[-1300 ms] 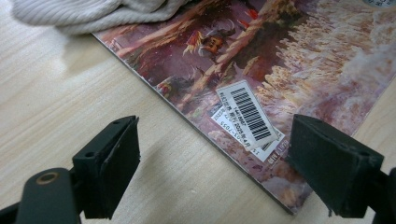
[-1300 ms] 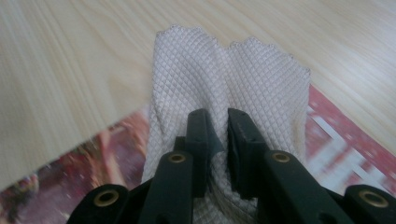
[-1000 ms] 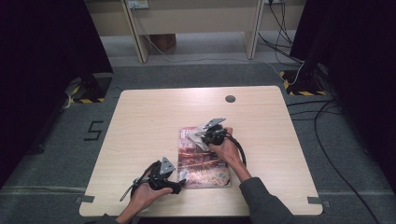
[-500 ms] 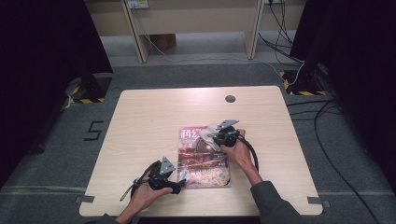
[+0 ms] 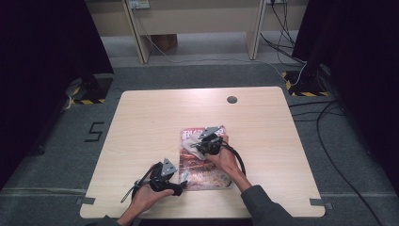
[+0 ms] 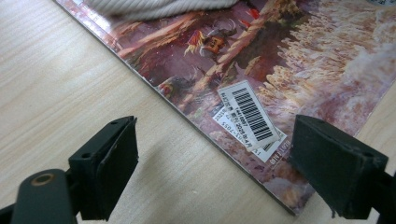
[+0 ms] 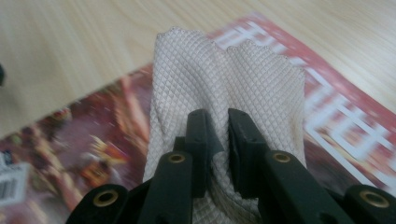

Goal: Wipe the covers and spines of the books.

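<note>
High view, lower left of frame: left gripper point(image 5: 181, 181) rests on the table point(image 5: 141, 122) at the near left corner of the magazine point(image 5: 207, 165). Jaws apart, one either side of that corner, nothing pinched; barcode label point(image 6: 250, 116) lies between them in the left gripper view. Centre of frame: magazine flat on the table. Right of centre: right gripper point(image 5: 197, 147) clamped on a pale waffle-weave cloth point(image 7: 224, 84), which lies bunched on the magazine's upper part.
</note>
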The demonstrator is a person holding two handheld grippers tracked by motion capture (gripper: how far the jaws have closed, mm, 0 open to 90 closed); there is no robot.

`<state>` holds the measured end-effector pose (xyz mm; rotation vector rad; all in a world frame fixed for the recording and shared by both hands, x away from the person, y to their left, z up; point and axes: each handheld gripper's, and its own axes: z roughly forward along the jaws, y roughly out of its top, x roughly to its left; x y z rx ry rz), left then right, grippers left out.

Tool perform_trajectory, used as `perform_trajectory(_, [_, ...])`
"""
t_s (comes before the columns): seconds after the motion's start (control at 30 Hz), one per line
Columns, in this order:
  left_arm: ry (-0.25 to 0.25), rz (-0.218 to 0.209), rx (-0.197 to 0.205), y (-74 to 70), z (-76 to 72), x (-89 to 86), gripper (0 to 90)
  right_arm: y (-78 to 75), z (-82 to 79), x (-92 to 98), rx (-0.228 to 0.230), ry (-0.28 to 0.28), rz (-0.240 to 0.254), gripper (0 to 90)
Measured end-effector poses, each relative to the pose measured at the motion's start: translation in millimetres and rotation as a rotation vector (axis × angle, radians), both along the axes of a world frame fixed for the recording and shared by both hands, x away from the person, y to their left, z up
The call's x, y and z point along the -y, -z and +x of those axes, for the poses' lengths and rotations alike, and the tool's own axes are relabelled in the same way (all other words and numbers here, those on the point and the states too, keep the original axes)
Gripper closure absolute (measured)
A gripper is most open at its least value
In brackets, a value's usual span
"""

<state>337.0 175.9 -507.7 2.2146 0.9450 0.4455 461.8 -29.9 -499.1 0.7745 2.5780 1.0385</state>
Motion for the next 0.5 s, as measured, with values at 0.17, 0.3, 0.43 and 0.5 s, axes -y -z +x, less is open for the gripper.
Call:
perform_trajectory(0.17, [0.001, -0.003, 0.001, 0.1, -0.5, -0.1, 14.4, 1.5, -6.9, -25.7, -0.014, -0.053, 0.022, 79.2])
perform_trajectory(0.3, [0.004, 0.000, 0.002, -0.1, -0.8, -0.6, 14.4, 1.2, -9.2, -31.9, -0.012, -0.068, 0.018, 79.2])
perform_trajectory(0.43, [0.005, 0.004, -0.001, -0.4, -1.0, -1.1, 14.4, 0.7, -6.3, -22.5, -0.014, -0.059, 0.012, 79.2])
perform_trajectory(0.5, [0.005, 0.000, 0.000, -0.2, -0.9, -1.3, 14.4, 0.2, -4.8, -14.9, -0.017, -0.036, 0.006, 79.2])
